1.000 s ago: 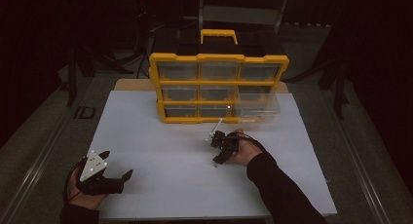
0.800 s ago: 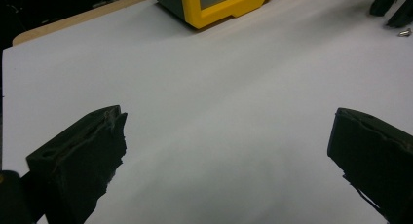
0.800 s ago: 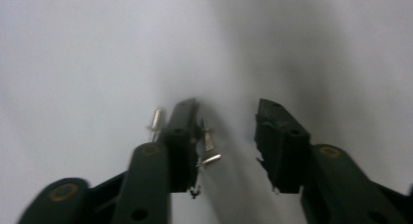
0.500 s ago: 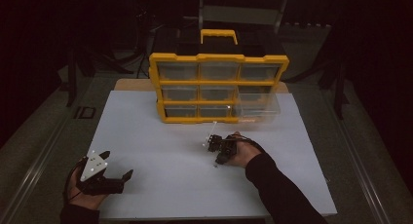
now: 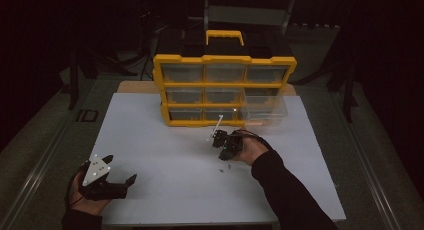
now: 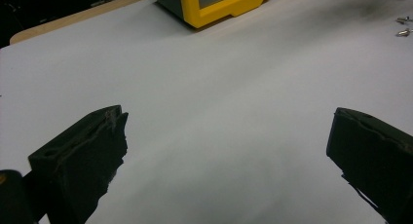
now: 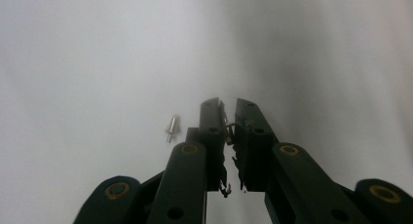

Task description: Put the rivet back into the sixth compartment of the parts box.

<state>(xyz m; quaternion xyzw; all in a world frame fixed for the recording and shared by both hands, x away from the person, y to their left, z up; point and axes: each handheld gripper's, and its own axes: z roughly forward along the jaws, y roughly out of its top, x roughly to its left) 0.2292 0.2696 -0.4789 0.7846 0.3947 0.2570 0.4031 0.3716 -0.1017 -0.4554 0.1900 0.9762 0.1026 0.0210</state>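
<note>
My right gripper (image 5: 224,151) points down at the white sheet (image 5: 165,155) in front of the yellow drawer organizer (image 5: 225,85). In the right gripper view its jaws (image 7: 230,118) stand almost together, with a thin grey metal bit pinched between the pads. A small silver pin (image 7: 172,128) lies on the sheet just left of the jaws. Loose pins (image 5: 223,168) lie below the hand in the high view and as small metal pins (image 6: 403,27) at the far right of the left gripper view. My left gripper (image 5: 120,170) rests at the near left, open and with nothing in it (image 6: 229,121).
The organizer has a yellow handle (image 5: 225,36) and rows of clear drawers. One clear drawer (image 5: 265,110) at the lower right is pulled out over the sheet. The sheet's wooden table edge (image 6: 73,19) lies beyond. Dark floor surrounds the table.
The right gripper's jaws have closed over the pins and the hand has lifted slightly off the sheet. The left gripper has stayed put.
</note>
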